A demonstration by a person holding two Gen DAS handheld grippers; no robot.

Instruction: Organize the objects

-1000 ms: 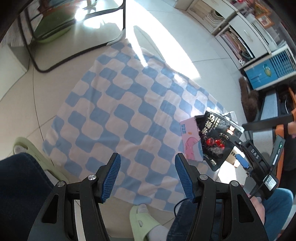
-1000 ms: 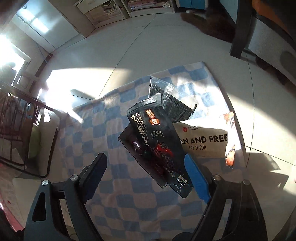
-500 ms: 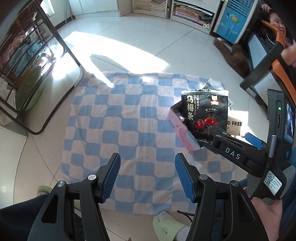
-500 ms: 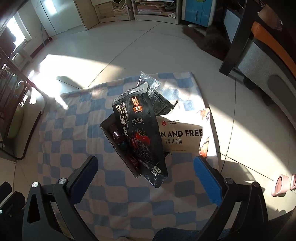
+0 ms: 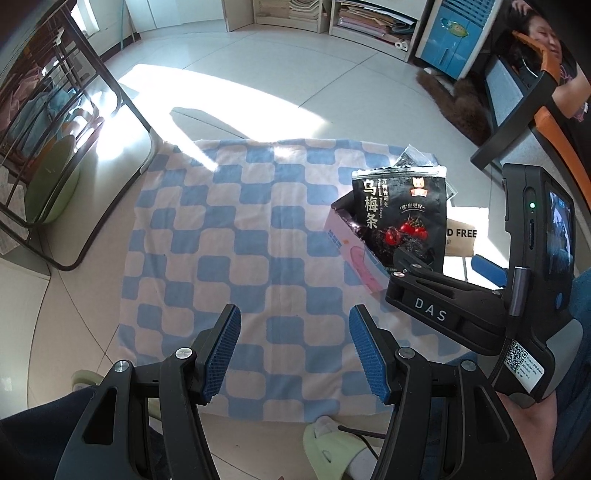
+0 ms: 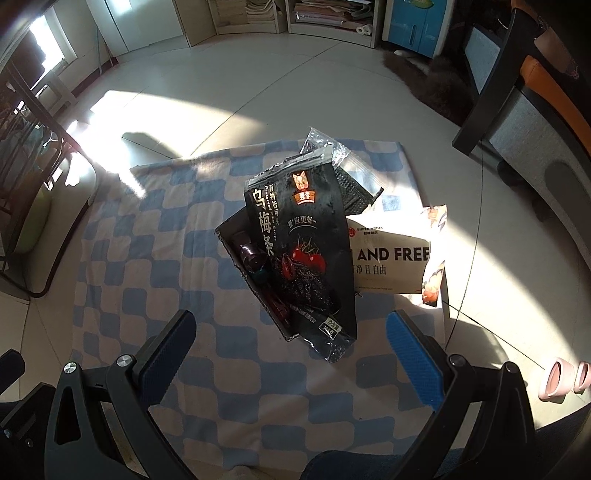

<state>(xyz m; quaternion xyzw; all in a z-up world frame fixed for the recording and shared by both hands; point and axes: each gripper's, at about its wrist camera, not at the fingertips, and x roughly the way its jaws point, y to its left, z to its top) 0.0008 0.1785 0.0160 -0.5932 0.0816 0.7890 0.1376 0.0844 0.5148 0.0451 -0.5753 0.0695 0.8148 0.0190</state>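
Observation:
A blue-and-white checked cloth (image 5: 236, 236) (image 6: 147, 280) lies on the tiled floor. On its right part a black snack pouch (image 5: 402, 210) (image 6: 306, 251) leans in an open pink box (image 5: 347, 240) whose inside (image 6: 255, 258) holds small dark red items. Behind them lies a clear packet (image 6: 351, 173), and to the right a white bag (image 5: 460, 236) (image 6: 391, 258) printed "AND FREE". My left gripper (image 5: 295, 354) hangs open over bare cloth, left of the pile. My right gripper (image 6: 291, 343) (image 5: 443, 306) stands wide open just short of the pouch's lower end, with its pads clear of it.
A dark metal frame (image 5: 110, 122) with a green cushion (image 5: 48, 184) stands left of the cloth. Shelves and a blue unit (image 5: 450, 33) line the back wall. A brown furry shape (image 5: 461, 107), a chair and a seated person are at the right. Pink slippers (image 6: 561, 380) sit by the cloth.
The right gripper's jaws have spread wider and drawn back from the black pouch. The left gripper has swung round, so the cloth and pile now sit square ahead.

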